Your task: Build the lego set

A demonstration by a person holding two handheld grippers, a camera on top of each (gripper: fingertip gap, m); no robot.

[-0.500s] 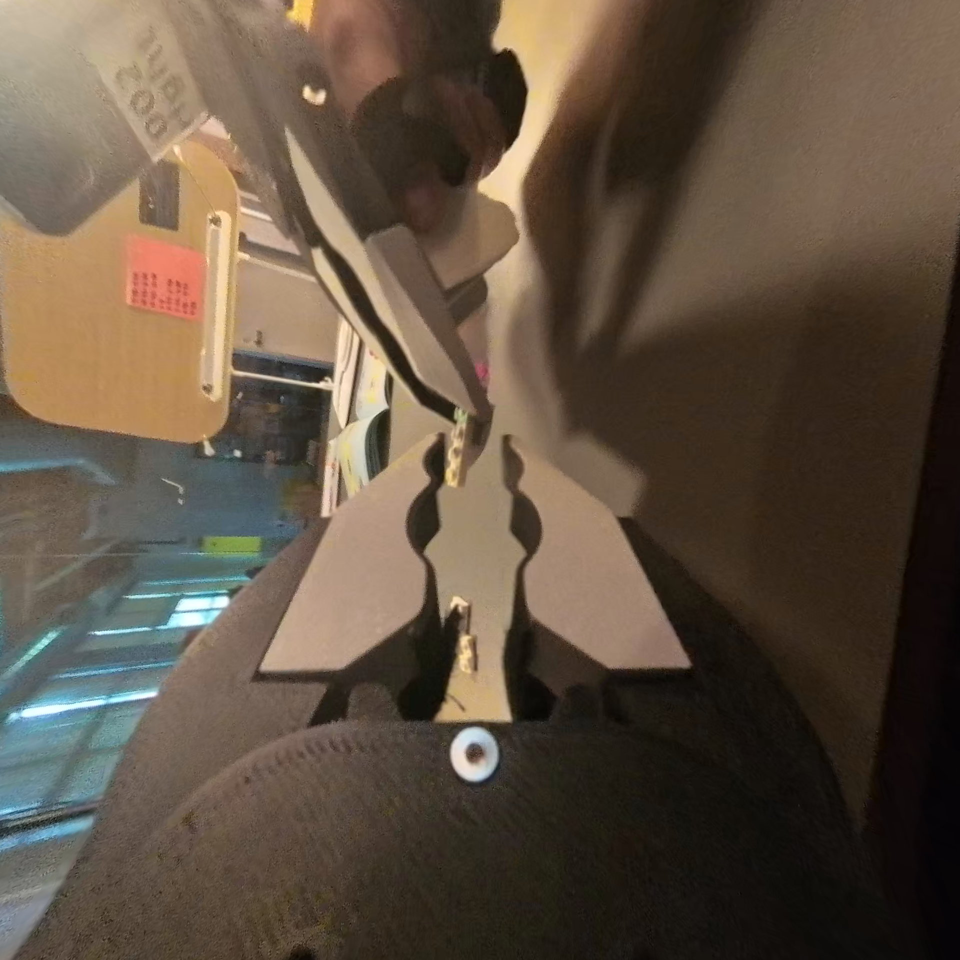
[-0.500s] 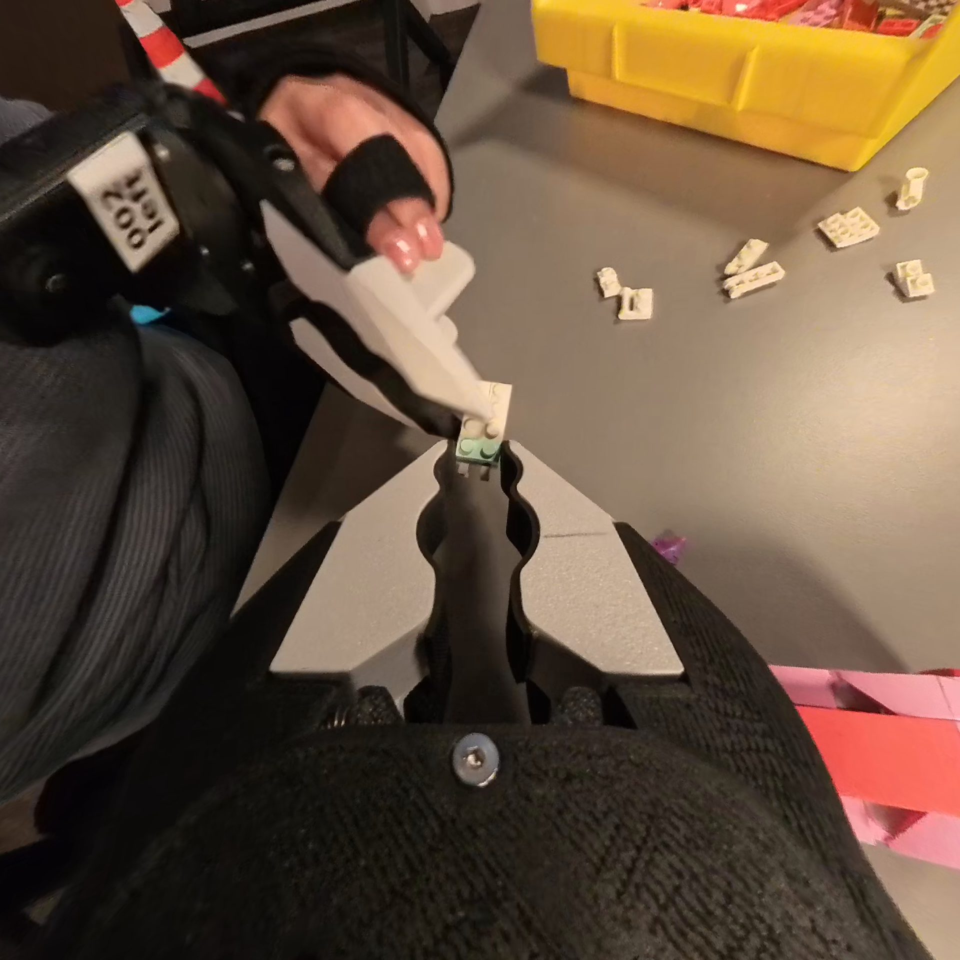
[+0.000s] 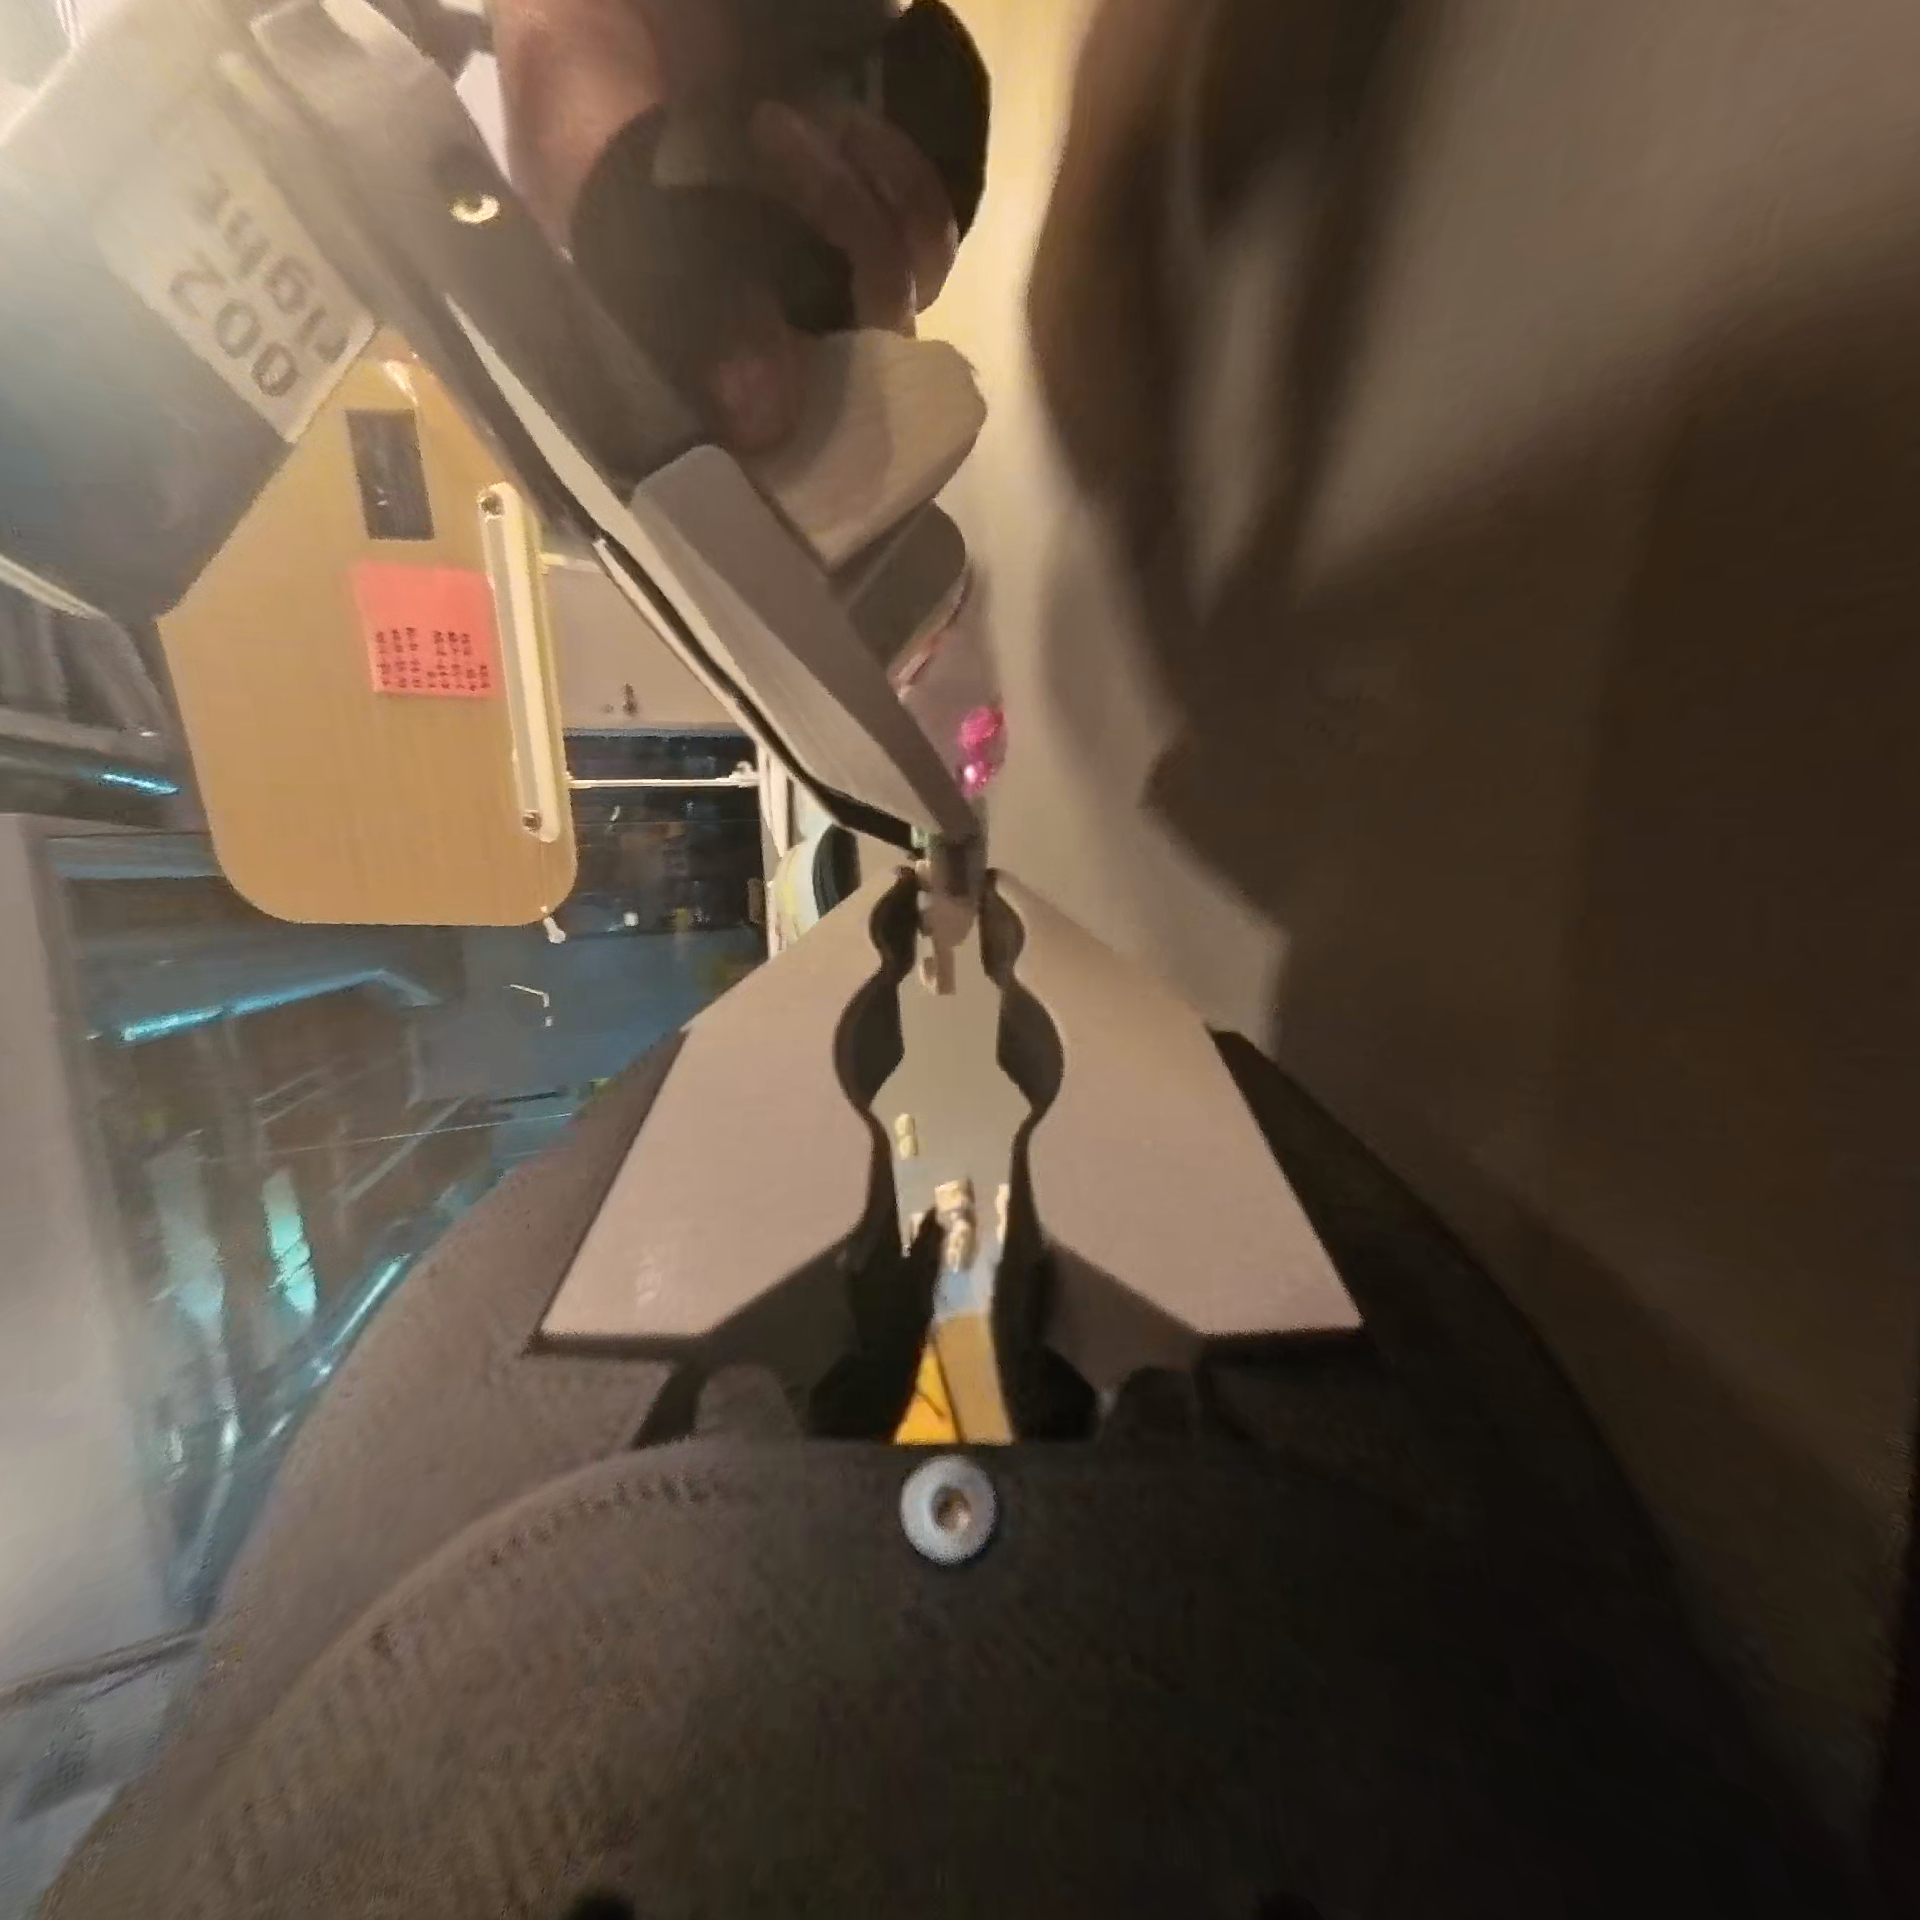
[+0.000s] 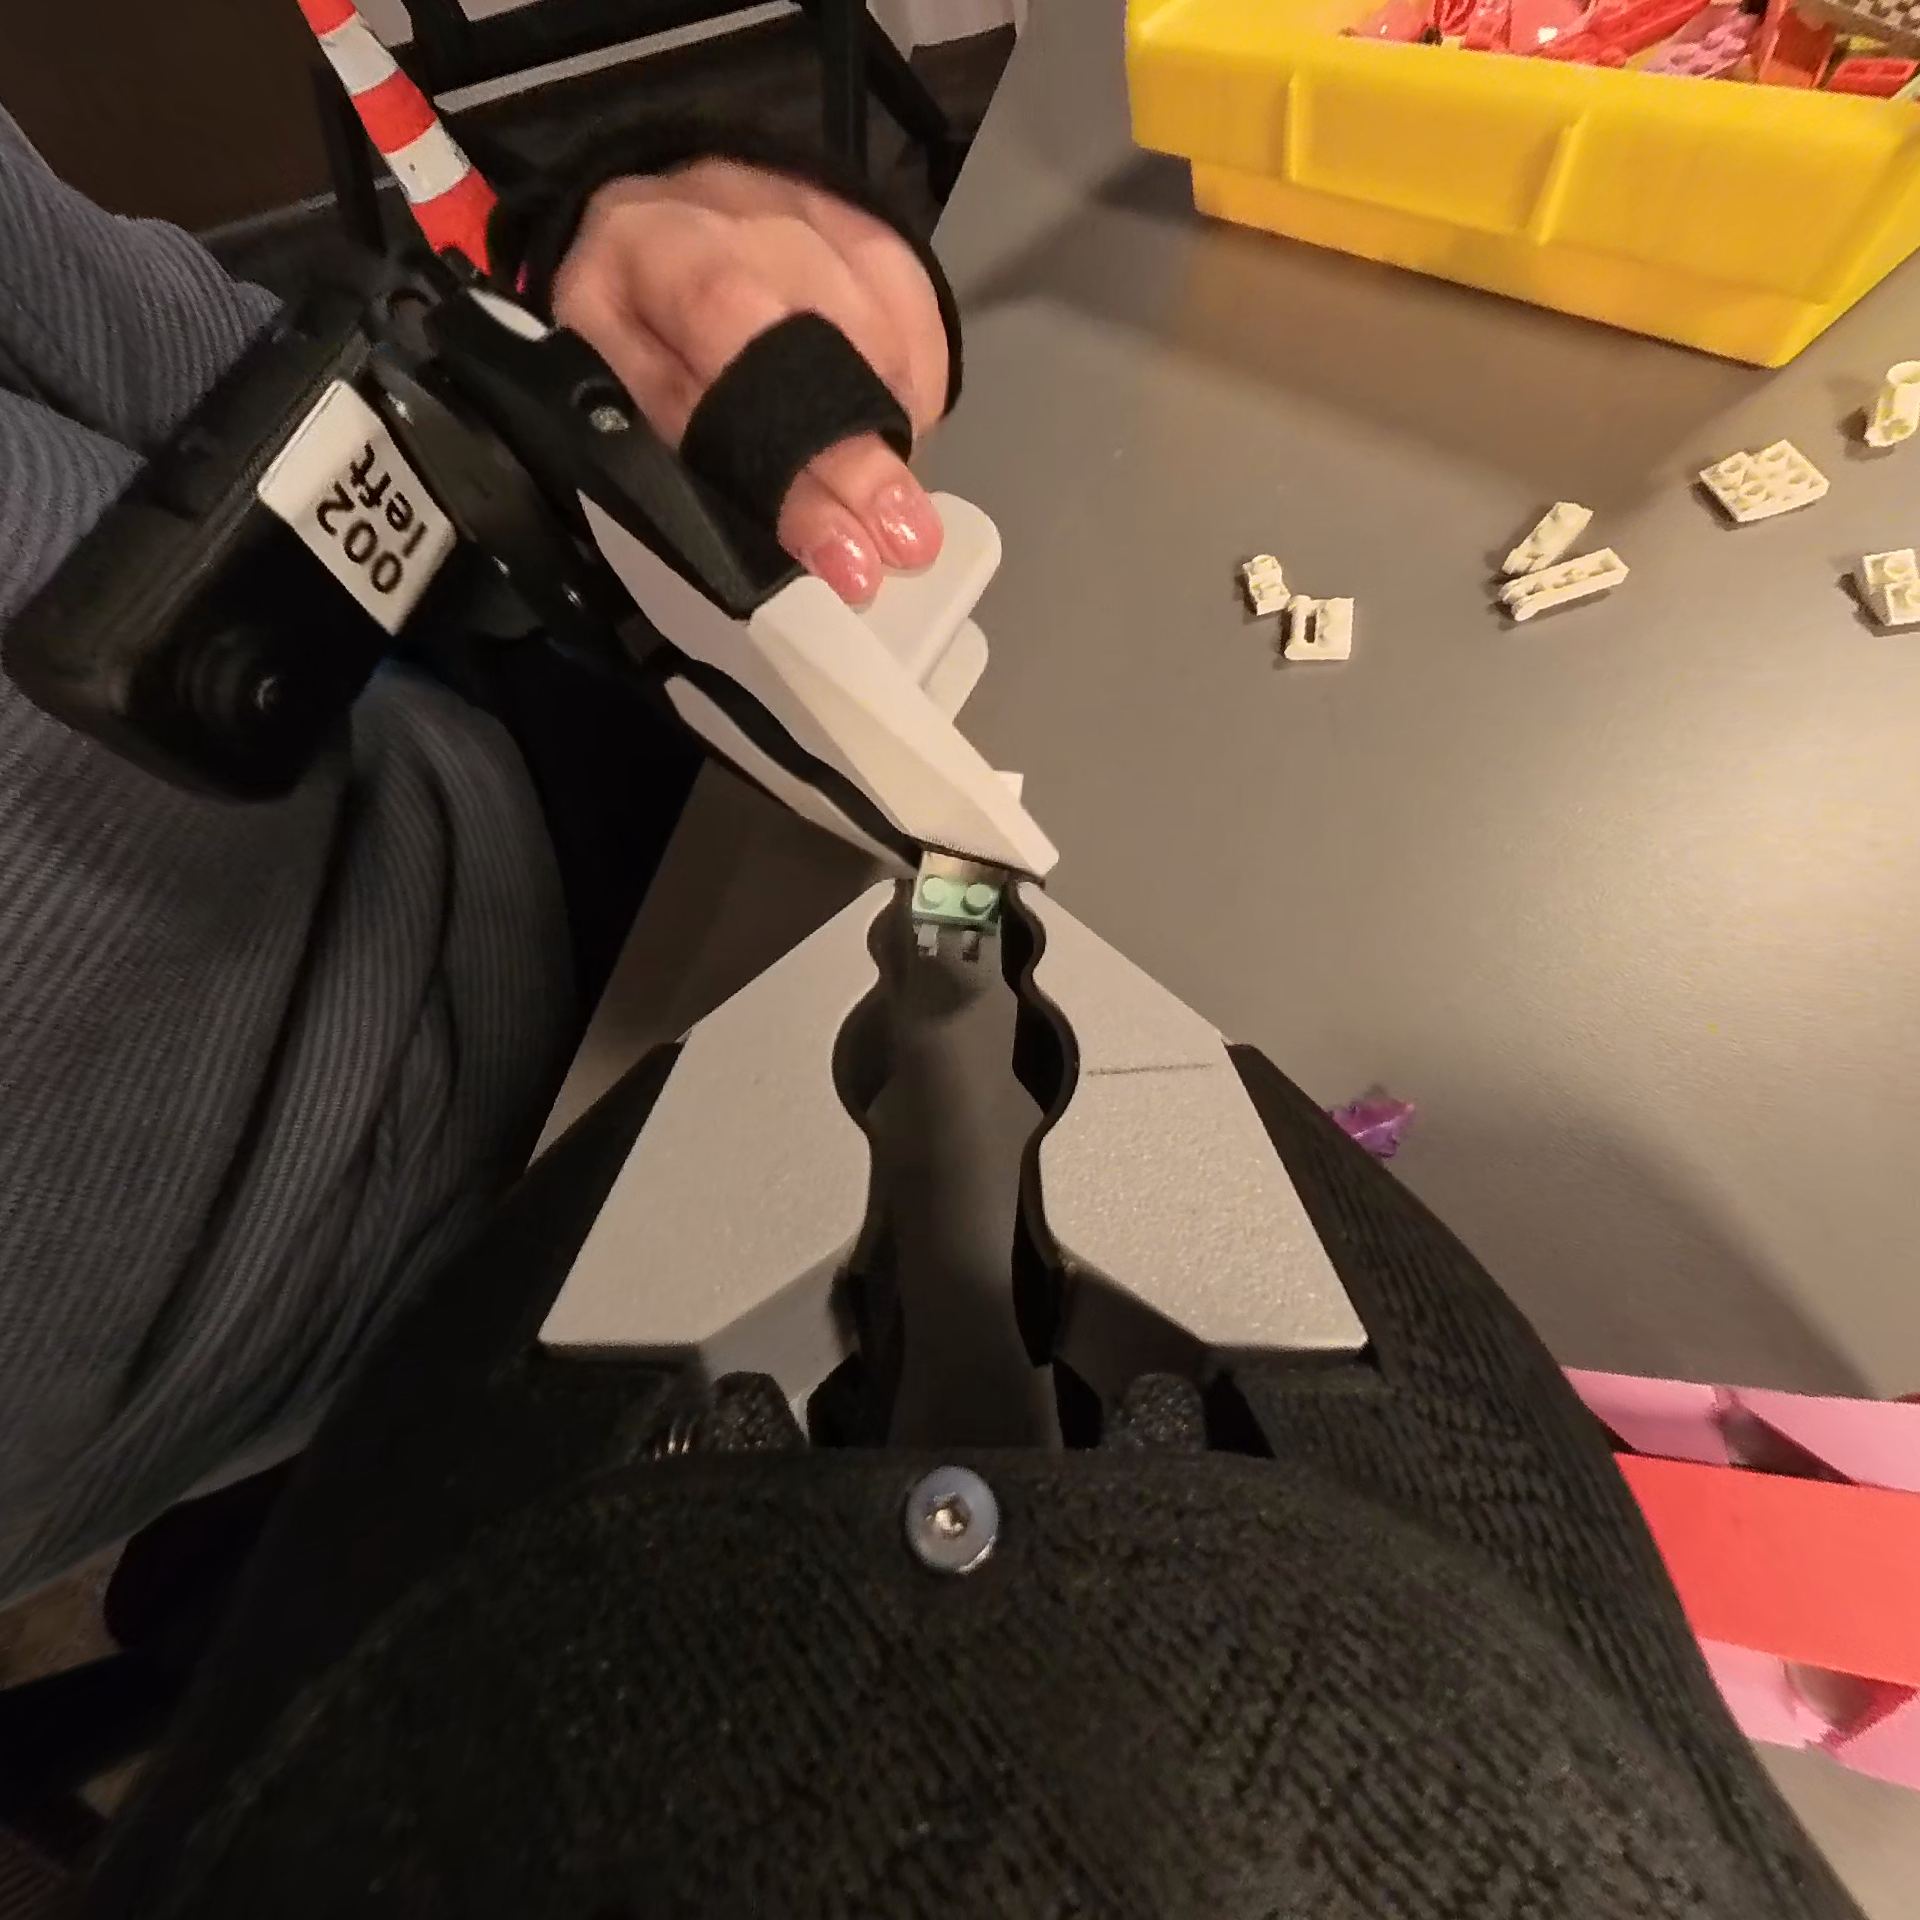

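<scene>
Above table edge [image 4: 665, 914], right claw [image 4: 958, 909] grips green brick [image 4: 956, 902], left claw [image 3: 951, 883] pinches white plate [image 3: 943, 935].

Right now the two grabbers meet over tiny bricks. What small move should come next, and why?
Probably press the two pieces gently together. The right gripper pinches a mint-green brick; the left gripper holds a small whitish piece right against it, both lifted above the grey table, so they look ready to join.
</scene>
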